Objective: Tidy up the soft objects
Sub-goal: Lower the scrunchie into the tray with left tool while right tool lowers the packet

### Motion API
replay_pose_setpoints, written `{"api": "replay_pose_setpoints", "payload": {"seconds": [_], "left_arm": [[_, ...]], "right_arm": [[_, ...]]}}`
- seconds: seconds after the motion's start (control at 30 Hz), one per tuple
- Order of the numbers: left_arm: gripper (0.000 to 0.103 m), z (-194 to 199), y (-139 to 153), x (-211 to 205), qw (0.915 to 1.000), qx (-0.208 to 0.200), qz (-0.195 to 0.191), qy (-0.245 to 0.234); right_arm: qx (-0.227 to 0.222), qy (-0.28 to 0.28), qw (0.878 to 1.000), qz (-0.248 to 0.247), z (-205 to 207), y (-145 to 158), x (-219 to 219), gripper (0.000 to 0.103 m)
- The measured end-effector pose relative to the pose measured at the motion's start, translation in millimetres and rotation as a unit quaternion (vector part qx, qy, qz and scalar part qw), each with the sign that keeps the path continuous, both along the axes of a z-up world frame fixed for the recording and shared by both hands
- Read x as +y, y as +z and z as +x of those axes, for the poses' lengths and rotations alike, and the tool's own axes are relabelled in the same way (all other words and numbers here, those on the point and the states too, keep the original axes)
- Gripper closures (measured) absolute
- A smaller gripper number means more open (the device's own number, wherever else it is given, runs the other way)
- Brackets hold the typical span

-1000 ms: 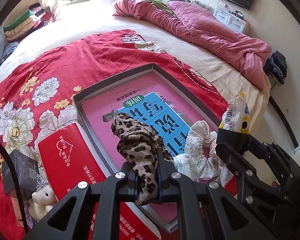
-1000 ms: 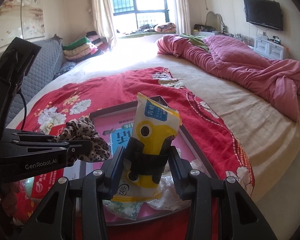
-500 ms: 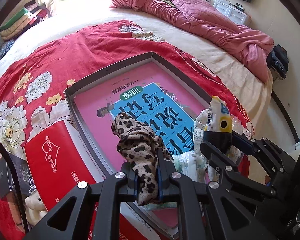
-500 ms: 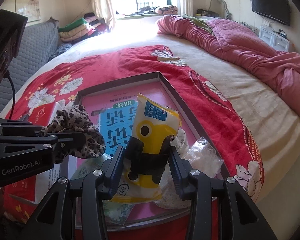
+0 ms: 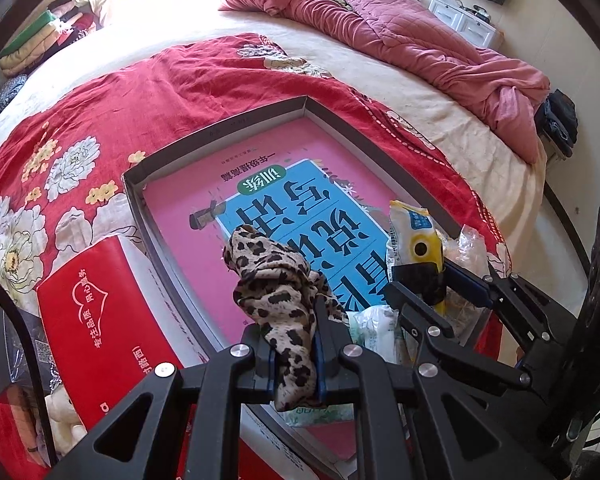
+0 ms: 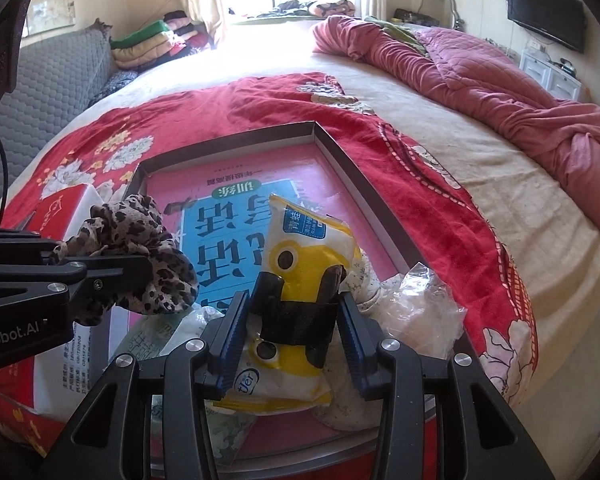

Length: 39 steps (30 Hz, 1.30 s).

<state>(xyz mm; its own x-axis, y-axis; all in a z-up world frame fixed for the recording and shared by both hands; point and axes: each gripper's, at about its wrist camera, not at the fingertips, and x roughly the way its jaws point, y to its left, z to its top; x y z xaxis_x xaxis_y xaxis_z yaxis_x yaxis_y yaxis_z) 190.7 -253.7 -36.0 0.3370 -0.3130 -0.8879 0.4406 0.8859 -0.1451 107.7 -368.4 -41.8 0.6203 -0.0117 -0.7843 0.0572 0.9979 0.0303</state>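
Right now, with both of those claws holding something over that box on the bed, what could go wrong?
1. The near corner of the grey box is already heaped with a clear bag and other soft packs; the yellow packet in the right gripper may slide off the heap.
2. The leopard cloth is pinched by the left gripper with loose folds hanging; it could snag on a finger at release.
3. The two grippers are close together and might bump.

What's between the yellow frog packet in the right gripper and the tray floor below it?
The yellow frog packet, clamped in the right gripper, hangs over soft items already piled in the tray's near corner: a floral cloth, a clear plastic bag and a pale green packet. The far pink floor is bare.
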Motion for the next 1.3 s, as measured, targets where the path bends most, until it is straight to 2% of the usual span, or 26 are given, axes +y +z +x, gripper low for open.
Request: {"api": "replay_pose_setpoints", "payload": {"seconds": [0.33, 0.37, 0.43, 0.7, 0.77, 0.8, 0.97, 1.07, 1.13, 1.3], "left_arm": [[0.089, 1, -3, 0, 1.0000, 0.004, 0.002, 0.003], [0.089, 2, -3, 0, 1.0000, 0.004, 0.002, 0.003], [0.089, 2, -3, 0, 1.0000, 0.005, 0.002, 0.003], [0.088, 1, -3, -1, 1.0000, 0.006, 0.005, 0.001], [0.087, 1, -3, -3, 1.0000, 0.006, 0.007, -0.001], [0.086, 0, -4, -3, 1.0000, 0.006, 0.008, -0.002], [0.080, 0, -4, -5, 0.9999, 0.004, 0.015, -0.004], [0.074, -1, -3, -5, 0.9998, 0.002, 0.019, -0.004], [0.065, -2, -3, -4, 0.9997, -0.001, 0.024, -0.002], [0.059, -1, -1, -2, 0.9997, -0.002, 0.023, 0.001]], "right_arm": [[-0.013, 0.000, 1.000, 0.011, -1, 2, -2, 0.056], [-0.016, 0.000, 1.000, 0.016, -2, 3, -3, 0.055], [-0.025, 0.002, 0.999, 0.026, -3, 5, -4, 0.045], [-0.068, -0.020, 0.997, 0.027, -20, 20, -14, 0.043], [-0.086, -0.036, 0.995, 0.029, -25, 27, -21, 0.038], [-0.092, -0.044, 0.994, 0.031, -27, 29, -24, 0.034], [-0.105, -0.063, 0.992, 0.039, -30, 35, -32, 0.034], [-0.102, -0.063, 0.992, 0.035, -30, 34, -32, 0.033], [-0.102, -0.066, 0.992, 0.034, -31, 34, -32, 0.034], [-0.106, -0.074, 0.991, 0.034, -32, 34, -35, 0.033]]}}
